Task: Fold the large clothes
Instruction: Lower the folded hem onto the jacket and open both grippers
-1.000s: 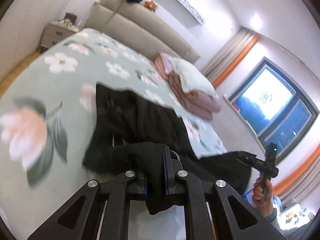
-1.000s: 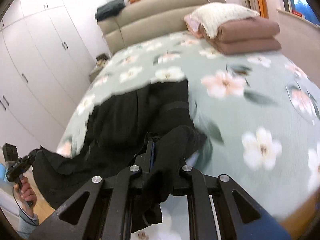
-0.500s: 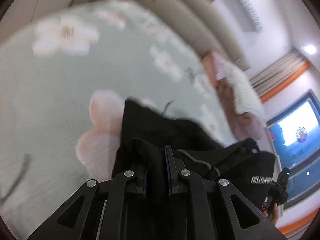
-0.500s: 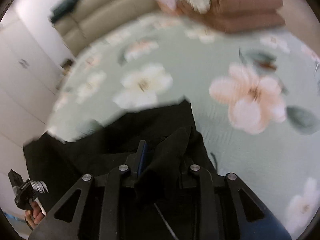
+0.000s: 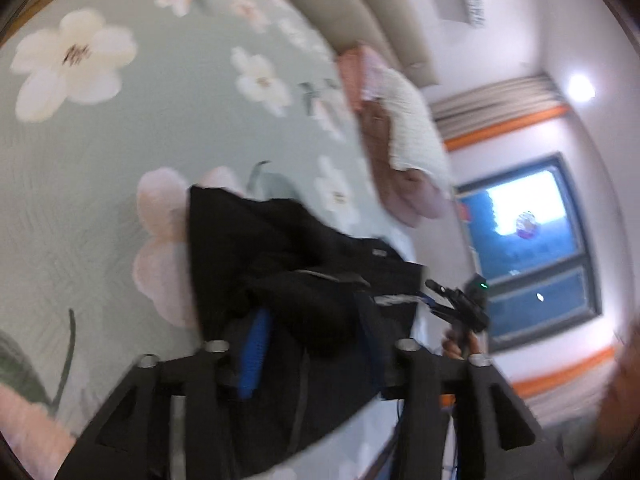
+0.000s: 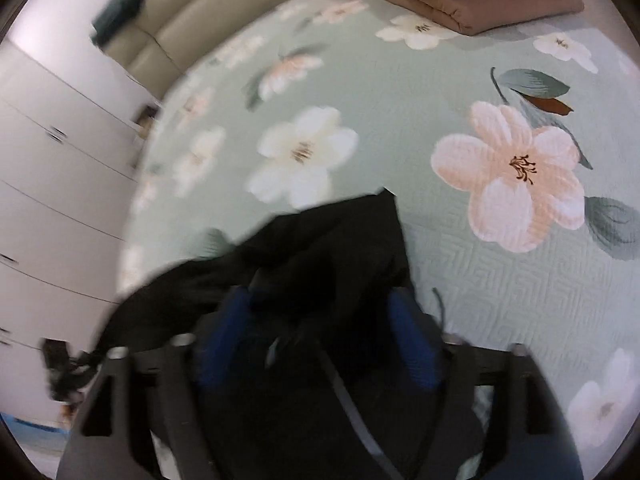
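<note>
Left tongs (image 5: 314,344) and right tongs (image 6: 320,336) are opening wide, black garment (image 6: 328,248) lying loosely between their pads on the floral bed (image 6: 500,280).

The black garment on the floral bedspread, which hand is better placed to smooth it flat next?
Probably the right gripper: it looks steeply down over the black garment on the floral bedspread. The left gripper views it more obliquely. Both jaws are opening, cloth between them.

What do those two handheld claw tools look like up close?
Each is a matte black frame of angular, cut-out struts joined by round silver bolt heads. The left gripper and the right gripper each have two fingers lined with bright blue pads. Seen from the left wrist, the right tool shows a small green light.
</note>
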The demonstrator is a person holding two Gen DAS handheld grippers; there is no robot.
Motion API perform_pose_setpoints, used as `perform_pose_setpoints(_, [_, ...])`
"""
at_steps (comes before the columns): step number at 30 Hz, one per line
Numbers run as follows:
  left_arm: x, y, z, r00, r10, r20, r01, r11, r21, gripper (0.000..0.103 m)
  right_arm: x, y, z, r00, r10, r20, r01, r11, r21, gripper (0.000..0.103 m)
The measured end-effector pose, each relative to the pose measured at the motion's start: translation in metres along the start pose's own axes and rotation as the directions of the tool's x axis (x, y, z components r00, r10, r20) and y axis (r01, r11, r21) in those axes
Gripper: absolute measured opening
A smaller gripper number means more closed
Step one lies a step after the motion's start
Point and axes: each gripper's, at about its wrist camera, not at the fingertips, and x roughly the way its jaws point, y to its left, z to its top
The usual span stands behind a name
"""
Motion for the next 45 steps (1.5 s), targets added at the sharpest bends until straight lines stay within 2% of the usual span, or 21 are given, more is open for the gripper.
perform_pose_setpoints(2, [-0.015,-0.009,0.001,0.997,0.064,0.047,-0.066,0.997,0.039,0.079,-0.016,0.005,0.004,1.0,0.013,0.01,-0.013,0.999,-0.03,0.087])
perform_pose_setpoints(3, [-0.016,-0.009,0.003,0.993,0.105,0.057,-0.107,0.993,0.043,0.079,-0.017,0.009,0.006,1.0,-0.02,0.009,0.021,0.998,-0.061,0.087])
perform_pose_setpoints(6, [-0.006,0.008,0.01,0.988,0.151,0.042,-0.151,0.989,-0.006,0.079,0.005,0.025,0.014,0.987,-0.163,0.001,0.16,0.964,-0.213,0.087])
perform_pose_setpoints(7, [0.004,0.017,0.012,0.98,0.194,0.04,-0.194,0.981,-0.018,0.079,0.019,0.03,0.017,0.979,-0.204,0.0,0.197,0.943,-0.269,0.087])
perform_pose_setpoints(10, [0.042,0.042,0.016,0.944,0.328,-0.023,-0.329,0.943,-0.044,0.079,0.054,0.039,0.023,0.97,-0.242,-0.008,0.217,0.885,-0.411,0.087])
perform_pose_setpoints(12, [0.06,0.05,0.017,0.933,0.355,-0.061,-0.357,0.934,-0.026,0.078,0.074,0.04,0.024,0.959,-0.285,-0.002,0.246,0.834,-0.493,0.087])
perform_pose_setpoints(14, [0.069,0.053,0.015,0.921,0.383,-0.071,-0.384,0.924,0.008,0.078,0.083,0.035,0.021,0.954,-0.3,-0.02,0.245,0.815,-0.526,0.087])
perform_pose_setpoints(16, [0.079,0.061,0.016,0.921,0.377,-0.097,-0.378,0.926,0.001,0.078,0.091,0.028,0.019,0.959,-0.278,-0.052,0.206,0.814,-0.543,0.087])
perform_pose_setpoints(20, [0.095,0.085,0.022,0.955,0.273,-0.118,-0.286,0.951,-0.114,0.078,0.125,0.019,0.04,0.969,-0.207,-0.132,0.115,0.856,-0.504,0.085])
perform_pose_setpoints(21, [0.093,0.09,0.024,0.961,0.264,-0.078,-0.273,0.95,-0.149,0.078,0.136,0.014,0.047,0.967,-0.199,-0.158,0.104,0.876,-0.47,0.076])
perform_pose_setpoints(22, [0.093,0.092,0.024,0.964,0.263,-0.038,-0.266,0.95,-0.166,0.075,0.139,0.013,0.049,0.971,-0.176,-0.162,0.086,0.89,-0.449,0.048])
perform_pose_setpoints(23, [0.091,0.091,0.022,0.966,0.257,0.008,-0.252,0.953,-0.167,0.047,0.134,0.013,0.048,0.978,-0.149,-0.147,0.071,0.896,-0.439,0.031])
perform_pose_setpoints(24, [0.089,0.085,0.02,0.97,0.241,0.028,-0.234,0.96,-0.154,0.018,0.127,0.016,0.043,0.98,-0.166,-0.112,0.099,0.888,-0.448,0.028])
perform_pose_setpoints(26, [0.079,0.068,0.014,0.96,0.268,0.086,-0.259,0.961,-0.101,0.014,0.102,0.025,0.03,0.979,-0.203,-0.008,0.174,0.858,-0.484,0.022])
perform_pose_setpoints(27, [0.072,0.053,0.01,0.951,0.287,0.118,-0.282,0.958,-0.059,0.012,0.087,0.031,0.023,0.975,-0.222,0.032,0.209,0.846,-0.491,0.022])
perform_pose_setpoints(29, [0.06,0.032,0.01,0.945,0.288,0.154,-0.288,0.957,-0.027,0.011,0.058,0.044,0.015,0.965,-0.239,0.11,0.261,0.827,-0.497,0.021])
perform_pose_setpoints(32, [0.049,0.004,0.021,0.937,0.29,0.193,-0.302,0.953,0.034,0.011,0.021,0.068,0.022,0.93,-0.276,0.242,0.363,0.784,-0.504,0.021])
perform_pose_setpoints(34, [0.047,-0.008,0.033,0.936,0.281,0.211,-0.3,0.952,0.062,0.011,0.009,0.074,0.033,0.926,-0.263,0.269,0.366,0.795,-0.484,0.021])
perform_pose_setpoints(38, [0.057,-0.019,0.061,0.932,0.282,0.228,-0.31,0.946,0.097,0.011,0.026,0.079,0.047,0.899,-0.329,0.289,0.435,0.752,-0.496,0.021])
perform_pose_setpoints(42, [0.071,-0.008,0.078,0.918,0.318,0.239,-0.34,0.938,0.06,0.011,0.049,0.072,0.06,0.887,-0.36,0.29,0.459,0.764,-0.454,0.021])
perform_pose_setpoints(45, [0.074,-0.008,0.1,0.906,0.306,0.292,-0.332,0.942,0.041,0.011,0.054,0.071,0.08,0.869,-0.369,0.329,0.485,0.767,-0.421,0.021])
